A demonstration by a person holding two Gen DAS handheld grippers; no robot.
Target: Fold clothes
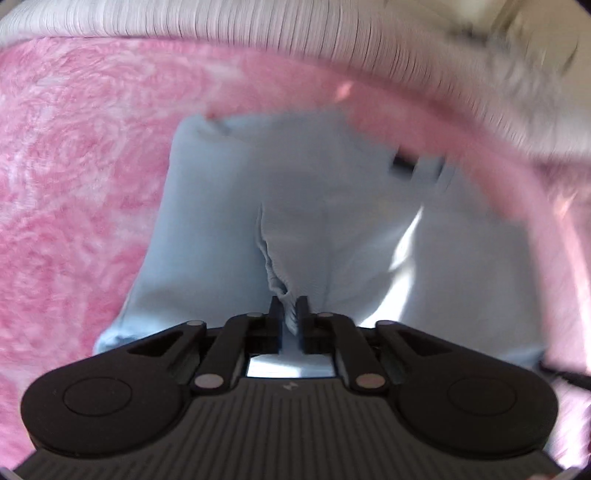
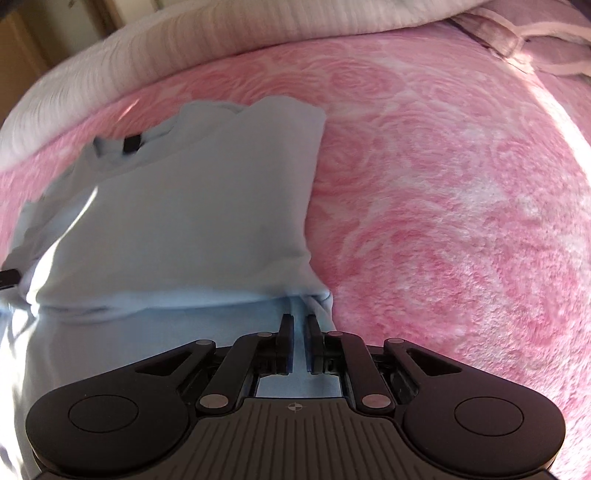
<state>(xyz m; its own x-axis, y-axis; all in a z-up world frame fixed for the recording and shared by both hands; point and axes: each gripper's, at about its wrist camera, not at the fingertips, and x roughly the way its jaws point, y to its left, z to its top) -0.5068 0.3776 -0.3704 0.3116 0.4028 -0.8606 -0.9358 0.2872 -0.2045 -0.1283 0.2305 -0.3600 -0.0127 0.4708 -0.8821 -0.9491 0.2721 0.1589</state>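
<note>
A light blue garment [image 1: 332, 206] lies folded on a pink rose-patterned blanket [image 1: 74, 184], with a small black label [image 1: 402, 164] near its far edge. My left gripper [image 1: 289, 304] rests low on the cloth with its jaws a narrow slit apart. A puckered ridge of the fabric runs into that slit, and the pads look slack on it. In the right wrist view the garment [image 2: 184, 206] shows a folded-over upper layer. My right gripper [image 2: 300, 321] sits at that layer's near right corner, nearly closed, pinching the blue fabric there.
A white ribbed cover [image 2: 221, 22] borders the far side of the pink blanket [image 2: 461, 221]. A pinkish quilt with pale bands [image 2: 535, 48] lies at the far right. A strip of sunlight crosses the garment. A dark object [image 2: 7, 278] pokes in at the left edge.
</note>
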